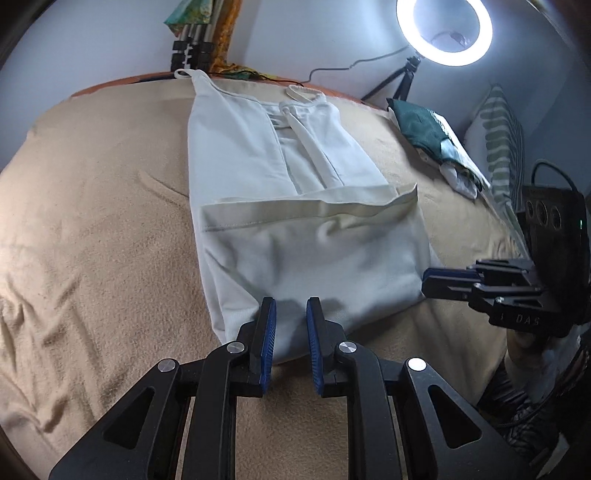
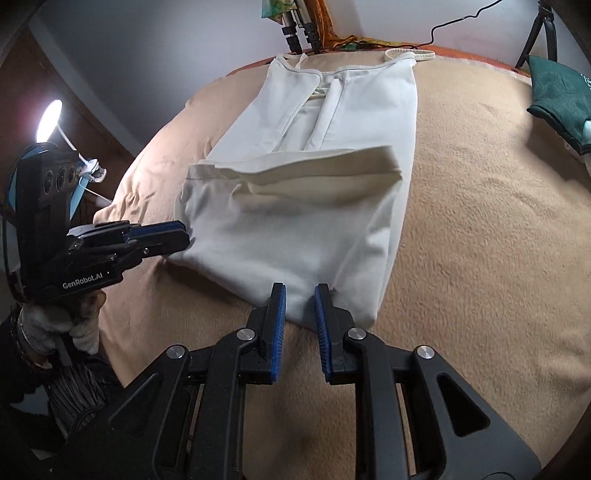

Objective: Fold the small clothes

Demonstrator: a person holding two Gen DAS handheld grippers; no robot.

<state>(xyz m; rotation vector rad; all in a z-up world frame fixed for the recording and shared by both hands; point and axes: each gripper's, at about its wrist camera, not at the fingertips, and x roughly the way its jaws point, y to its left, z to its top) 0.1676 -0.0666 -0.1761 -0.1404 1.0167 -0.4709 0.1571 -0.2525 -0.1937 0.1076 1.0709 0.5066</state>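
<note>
A white strappy top (image 1: 295, 206) lies on the tan blanket (image 1: 92, 229), its sides folded in and its lower part folded up over the middle. My left gripper (image 1: 291, 310) is open, its fingertips at the near folded edge, holding nothing. My right gripper (image 2: 299, 295) is open too, its fingertips at the near edge of the top (image 2: 295, 221), towards its right corner. In the left wrist view the right gripper (image 1: 428, 282) shows side-on at the top's right corner. In the right wrist view the left gripper (image 2: 183, 232) shows side-on at the left corner.
A dark green folded garment (image 1: 417, 125) and other clothes lie at the blanket's far right, also in the right wrist view (image 2: 557, 96). A ring light (image 1: 443, 31) on a tripod and a striped pillow (image 1: 502, 144) stand behind. Tripod legs (image 2: 295, 26) stand at the far edge.
</note>
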